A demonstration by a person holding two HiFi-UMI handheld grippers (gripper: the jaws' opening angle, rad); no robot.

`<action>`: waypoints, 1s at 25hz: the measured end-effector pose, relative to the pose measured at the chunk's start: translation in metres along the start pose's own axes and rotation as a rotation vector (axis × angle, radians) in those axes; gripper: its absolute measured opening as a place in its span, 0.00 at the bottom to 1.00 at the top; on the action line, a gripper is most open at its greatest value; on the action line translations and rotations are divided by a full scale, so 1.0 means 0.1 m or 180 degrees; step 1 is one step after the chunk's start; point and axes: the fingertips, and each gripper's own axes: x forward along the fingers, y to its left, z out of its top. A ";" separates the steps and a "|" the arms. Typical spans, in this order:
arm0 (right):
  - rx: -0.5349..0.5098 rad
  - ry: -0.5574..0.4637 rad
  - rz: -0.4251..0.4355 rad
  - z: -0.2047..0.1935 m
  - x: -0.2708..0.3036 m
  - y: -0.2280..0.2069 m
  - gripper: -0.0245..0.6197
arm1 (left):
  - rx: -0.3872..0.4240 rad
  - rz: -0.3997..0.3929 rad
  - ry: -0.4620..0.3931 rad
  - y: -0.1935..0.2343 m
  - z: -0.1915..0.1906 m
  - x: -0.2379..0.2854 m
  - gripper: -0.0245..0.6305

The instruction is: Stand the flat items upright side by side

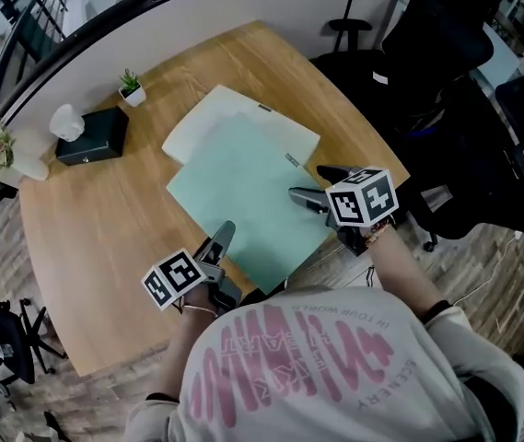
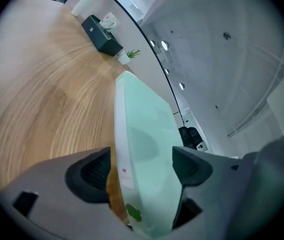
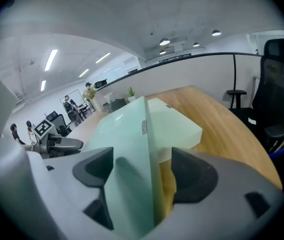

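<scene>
Both hands reach forward and tilt downward. I see my left gripper (image 1: 221,239) at the 7 o'clock edge of the mint-green pad (image 1: 243,187) and my right gripper (image 1: 304,197) at its 3 o'clock edge. Both pairs of jaws stand wide, straddling the pad's edge without pressing it. The pad lies flat, overlapping a cream pad (image 1: 211,118), mid-tabletop (image 1: 96,219).

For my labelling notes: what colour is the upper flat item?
The upper flat item is pale mint green, clearest in the head view.
</scene>
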 end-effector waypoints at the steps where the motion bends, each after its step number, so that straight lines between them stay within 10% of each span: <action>1: -0.0028 0.0042 0.0025 -0.01 0.04 0.02 0.61 | -0.0001 -0.0011 0.0017 0.00 -0.01 0.03 0.62; 25: -0.0110 -0.0212 0.0132 -0.81 -0.50 1.06 0.49 | 0.0713 0.0067 0.0139 -0.01 -0.52 -0.95 0.56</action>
